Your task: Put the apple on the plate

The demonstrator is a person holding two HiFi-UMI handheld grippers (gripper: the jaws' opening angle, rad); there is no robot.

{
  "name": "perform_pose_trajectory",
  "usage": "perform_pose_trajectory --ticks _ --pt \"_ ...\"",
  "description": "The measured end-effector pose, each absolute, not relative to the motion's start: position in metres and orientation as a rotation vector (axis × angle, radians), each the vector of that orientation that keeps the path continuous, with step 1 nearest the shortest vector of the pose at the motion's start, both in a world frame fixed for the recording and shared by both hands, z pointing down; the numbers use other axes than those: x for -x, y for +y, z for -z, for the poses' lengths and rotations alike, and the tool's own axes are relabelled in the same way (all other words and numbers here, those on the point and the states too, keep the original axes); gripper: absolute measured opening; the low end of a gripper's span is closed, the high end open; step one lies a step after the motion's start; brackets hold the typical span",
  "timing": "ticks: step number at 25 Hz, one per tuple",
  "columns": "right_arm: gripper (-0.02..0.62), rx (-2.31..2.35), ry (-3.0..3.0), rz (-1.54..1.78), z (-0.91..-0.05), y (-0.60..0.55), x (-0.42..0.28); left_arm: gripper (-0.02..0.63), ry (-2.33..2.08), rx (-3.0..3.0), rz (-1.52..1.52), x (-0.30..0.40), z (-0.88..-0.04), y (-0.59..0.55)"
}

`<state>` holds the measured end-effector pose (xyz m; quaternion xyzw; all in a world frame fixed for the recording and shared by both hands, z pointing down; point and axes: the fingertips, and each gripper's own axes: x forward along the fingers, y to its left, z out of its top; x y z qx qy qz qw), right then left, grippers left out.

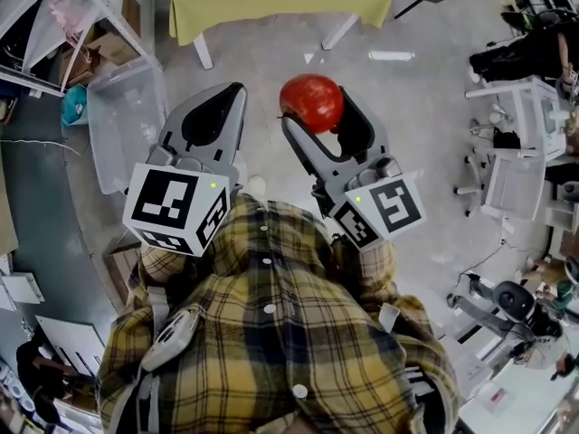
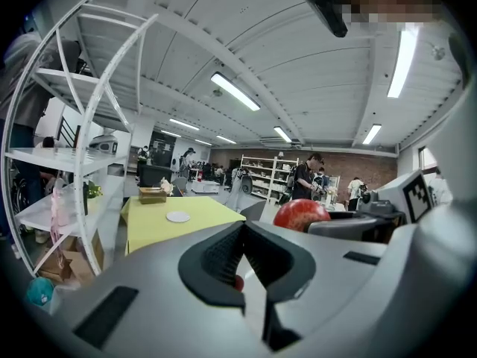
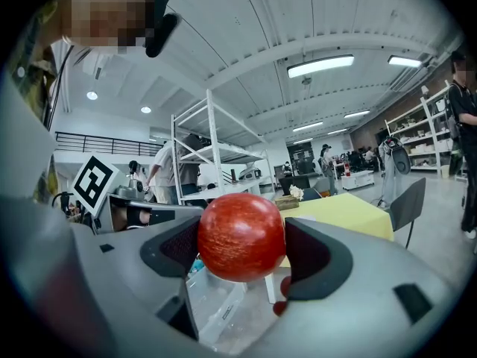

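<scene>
Our right gripper (image 3: 241,246) is clamped on the apple (image 3: 240,233). Its two dark pads press the fruit's left and right sides, and the jaws stand only as far apart as the apple is wide. In the head view the red apple (image 1: 312,103) sits at the tips of that gripper, held in the air over the grey floor (image 1: 416,125).

Just to its left we hold the left gripper (image 2: 244,231). Its jaws are together and have nothing between them. Both grippers sit close in front of our plaid shirt (image 1: 271,333).

Farther out stands the yellow table (image 2: 160,231), with the small white plate (image 2: 177,216) lying on its top. The apple is on the near side of that table, well apart from the plate. At the near left, a clear plastic bin (image 1: 127,120) rests on the floor beside a white shelf rack (image 2: 82,118). People stand among more shelves at the far end of the room.
</scene>
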<state>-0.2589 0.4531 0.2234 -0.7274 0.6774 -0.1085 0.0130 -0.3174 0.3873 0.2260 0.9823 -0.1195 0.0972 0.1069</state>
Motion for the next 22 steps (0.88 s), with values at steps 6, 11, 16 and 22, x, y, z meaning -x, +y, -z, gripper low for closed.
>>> perform_pose_trajectory --ticks 6,11,16,22 --pt "0.344 2.294 2.075 0.355 -0.228 0.42 0.239 0.005 -0.308 -2.891 -0.302 0.295 -0.231 0.352" --pt "0.345 2.325 2.042 0.376 -0.229 0.377 0.213 0.005 -0.264 -2.89 -0.313 0.267 -0.232 0.307" --pt "0.344 2.354 2.002 0.362 -0.232 0.33 0.185 0.005 -0.223 -2.902 -0.316 0.239 -0.237 0.257" --pt "0.344 2.388 1.954 0.351 -0.228 0.288 0.158 0.005 -0.174 -2.917 -0.325 0.21 -0.233 0.212"
